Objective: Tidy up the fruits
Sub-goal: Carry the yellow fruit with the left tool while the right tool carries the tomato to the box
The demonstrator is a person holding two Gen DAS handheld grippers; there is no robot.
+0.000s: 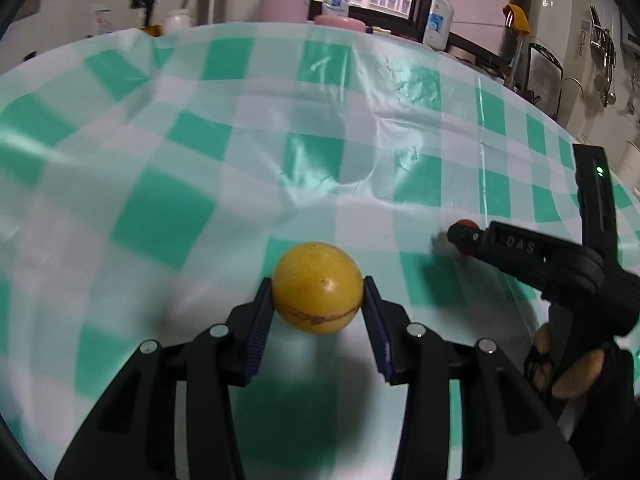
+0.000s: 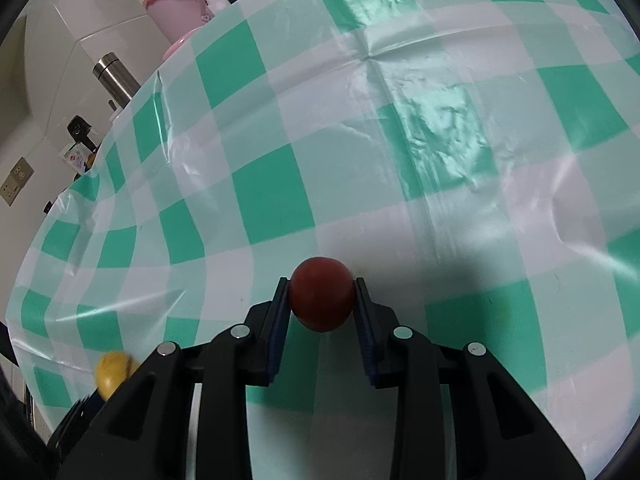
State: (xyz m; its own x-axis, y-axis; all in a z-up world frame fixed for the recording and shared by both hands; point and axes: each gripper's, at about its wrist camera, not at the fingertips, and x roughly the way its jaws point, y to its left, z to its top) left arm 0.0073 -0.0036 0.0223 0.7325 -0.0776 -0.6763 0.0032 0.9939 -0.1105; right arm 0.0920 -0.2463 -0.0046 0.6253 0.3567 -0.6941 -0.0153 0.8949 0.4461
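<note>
Left tongs (image 1: 318, 292) clamped on round yellow fruit (image 1: 318, 288), right tongs (image 2: 322, 298) gripping round dark-red fruit (image 2: 322, 294), both above green-and-white checked plastic-covered worktop (image 2: 360, 152)

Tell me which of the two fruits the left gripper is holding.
The yellow fruit, clamped in the left gripper. The other, the red fruit, sits in the right gripper.

A table (image 1: 280, 128) covered in a wrinkled green-and-white checked plastic cloth fills most of both views. Behind its far edge stand a white pump bottle with a blue label (image 1: 439, 20), a pink jug (image 2: 180, 8) and a steel flask (image 2: 116, 76). Utensils (image 1: 606, 64) hang on the tiled wall.
</note>
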